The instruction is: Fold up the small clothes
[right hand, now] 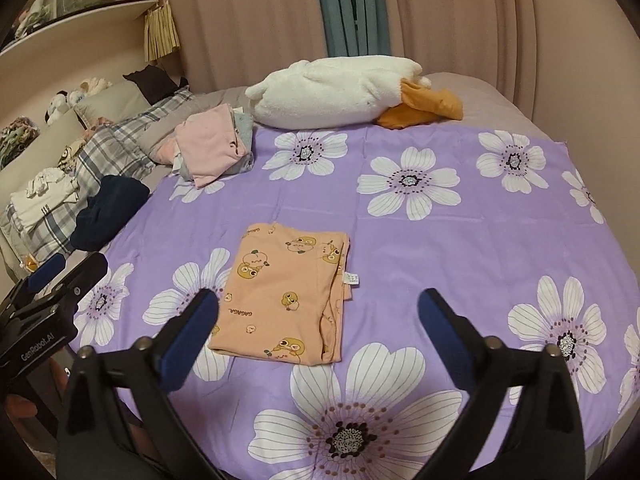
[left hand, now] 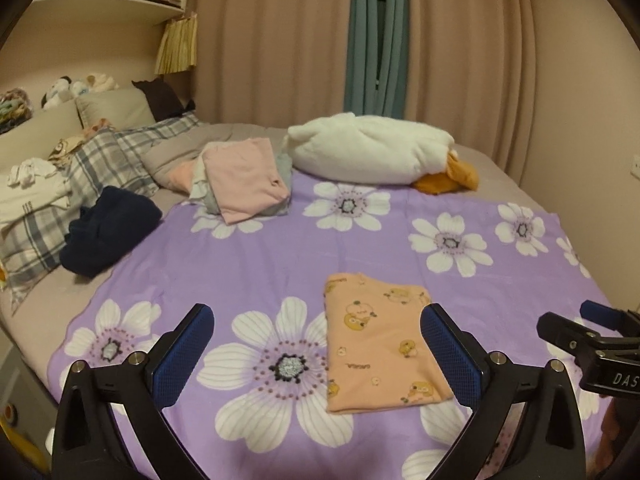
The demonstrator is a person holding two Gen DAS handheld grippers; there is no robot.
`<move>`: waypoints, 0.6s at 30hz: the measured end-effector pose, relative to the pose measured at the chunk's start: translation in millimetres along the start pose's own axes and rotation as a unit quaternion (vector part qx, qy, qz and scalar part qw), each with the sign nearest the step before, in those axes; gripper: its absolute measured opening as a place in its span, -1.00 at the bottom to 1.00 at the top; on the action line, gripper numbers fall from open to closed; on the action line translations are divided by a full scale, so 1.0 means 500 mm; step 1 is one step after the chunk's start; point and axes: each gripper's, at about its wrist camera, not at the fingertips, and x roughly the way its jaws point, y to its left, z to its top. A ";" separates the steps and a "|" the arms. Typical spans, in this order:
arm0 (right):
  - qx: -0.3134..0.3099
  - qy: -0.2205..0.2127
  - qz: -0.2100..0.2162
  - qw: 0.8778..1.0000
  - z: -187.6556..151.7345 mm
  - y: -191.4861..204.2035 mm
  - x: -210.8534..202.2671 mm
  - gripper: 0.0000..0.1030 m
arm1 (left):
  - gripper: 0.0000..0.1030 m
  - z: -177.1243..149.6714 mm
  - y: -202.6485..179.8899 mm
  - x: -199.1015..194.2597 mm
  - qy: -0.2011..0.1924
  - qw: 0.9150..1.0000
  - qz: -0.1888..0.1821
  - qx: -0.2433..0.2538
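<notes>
Both grippers, left gripper (left hand: 316,330) and right gripper (right hand: 318,312), hang with jaws spread wide and empty above the purple flowered sheet (right hand: 440,240). Near that sheet's front middle lies the folded peach garment (right hand: 286,300), flat. Judged light, limp and unslippery; pinch it at a folded edge or corner.
</notes>
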 end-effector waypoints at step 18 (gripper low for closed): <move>0.015 -0.001 -0.040 0.999 0.001 -0.021 -0.002 0.99 | 0.98 0.004 -0.006 -0.013 -0.011 1.000 0.001 -0.013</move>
